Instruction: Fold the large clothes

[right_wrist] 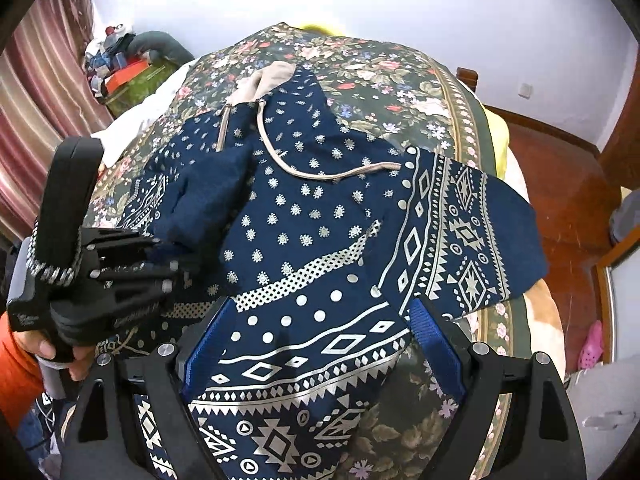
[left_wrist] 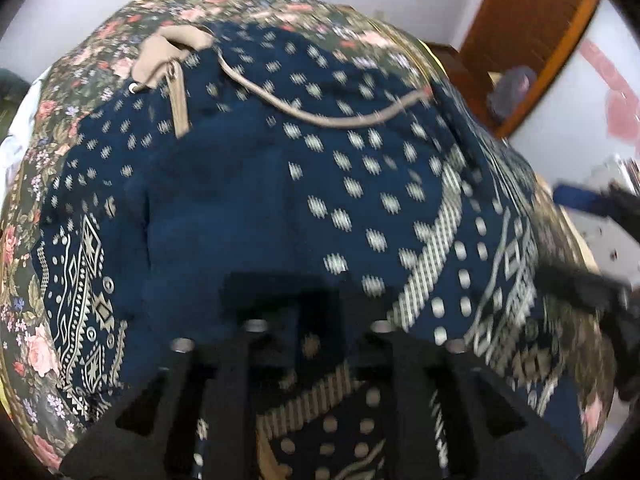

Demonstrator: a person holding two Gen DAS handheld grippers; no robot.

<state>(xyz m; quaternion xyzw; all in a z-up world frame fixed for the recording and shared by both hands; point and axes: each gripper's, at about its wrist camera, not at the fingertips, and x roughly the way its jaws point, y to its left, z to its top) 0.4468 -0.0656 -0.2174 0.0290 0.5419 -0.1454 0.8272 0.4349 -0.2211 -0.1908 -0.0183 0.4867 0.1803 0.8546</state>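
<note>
A navy hoodie (right_wrist: pixel 304 216) with white patterns, a beige hood (right_wrist: pixel 260 84) and a beige drawstring lies spread on a floral bedspread (right_wrist: pixel 384 76); it also fills the left wrist view (left_wrist: pixel 280 184). My left gripper (left_wrist: pixel 316 320) reaches over a plain navy sleeve; its jaws stand close together with navy fabric between them. It shows in the right wrist view (right_wrist: pixel 176 268) at the sleeve's end (right_wrist: pixel 200 200). My right gripper (right_wrist: pixel 320 332) is open, its blue pads (right_wrist: pixel 436 344) on either side of the patterned hem. It shows blurred in the left wrist view (left_wrist: pixel 592 240).
The bed's right edge drops to a red-brown floor (right_wrist: pixel 560 184). A wooden door (left_wrist: pixel 532 28) stands at the right. Clutter and boxes (right_wrist: pixel 124 72) sit by a striped curtain (right_wrist: pixel 36 112) at the left. A pink shoe (right_wrist: pixel 592 344) lies on the floor.
</note>
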